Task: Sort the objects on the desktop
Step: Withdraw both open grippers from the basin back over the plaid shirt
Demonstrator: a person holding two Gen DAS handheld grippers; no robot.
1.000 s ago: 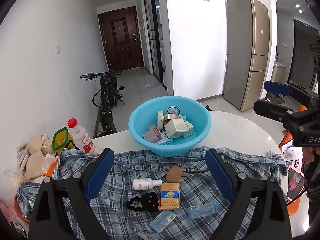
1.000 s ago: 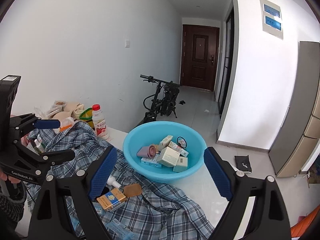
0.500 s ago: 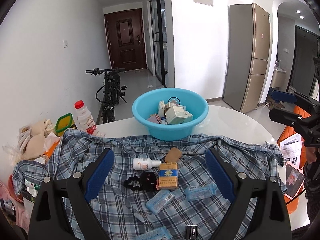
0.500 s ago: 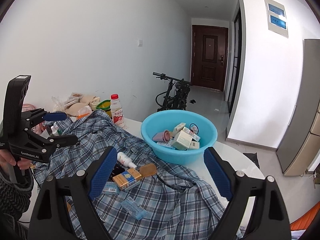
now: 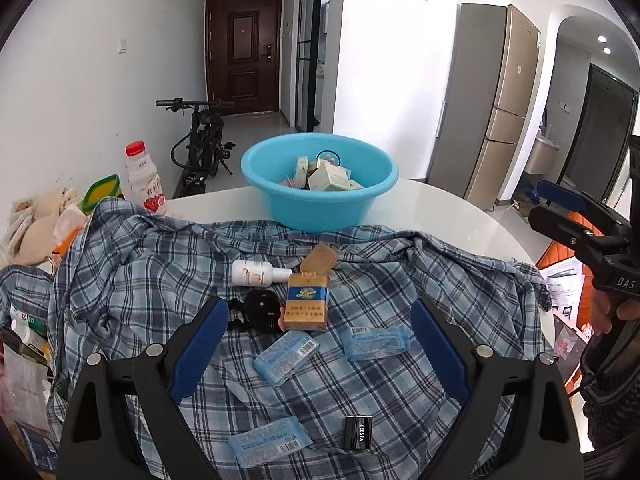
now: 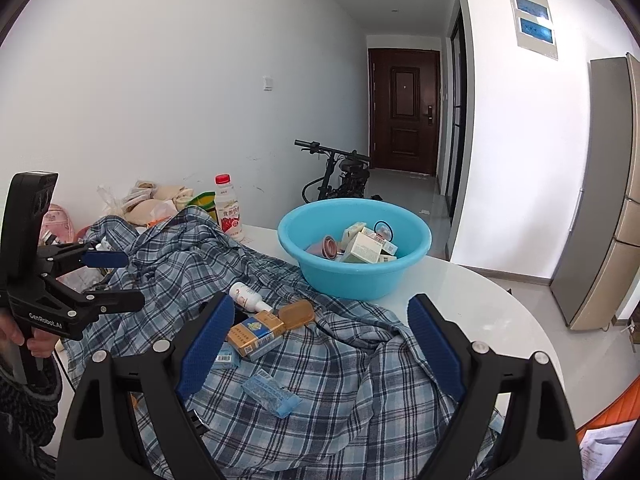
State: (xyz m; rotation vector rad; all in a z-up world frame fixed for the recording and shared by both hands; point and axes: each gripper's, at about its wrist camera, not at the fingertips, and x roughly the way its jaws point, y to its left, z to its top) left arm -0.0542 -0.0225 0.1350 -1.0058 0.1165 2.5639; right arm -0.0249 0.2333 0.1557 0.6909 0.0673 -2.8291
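On the plaid shirt (image 5: 132, 280) spread over the white worktop (image 5: 448, 212) lie, from left to right, one white squeeze bottle (image 5: 256, 273), one black hair clip (image 5: 260, 314), one orange-and-blue cigarette pack (image 5: 306, 302) with a brown lid (image 5: 320, 258) at its far end, three light-blue tissue packets (image 5: 286, 356), and one small black box (image 5: 358, 432); behind them stands one blue basin (image 5: 320, 184) holding several small boxes. The left hand-held gripper (image 5: 318, 354) hangs above these items with its jaws spread wide, grasping and touching nothing. The right hand-held gripper (image 6: 316, 344) is likewise spread wide and empty over the shirt.
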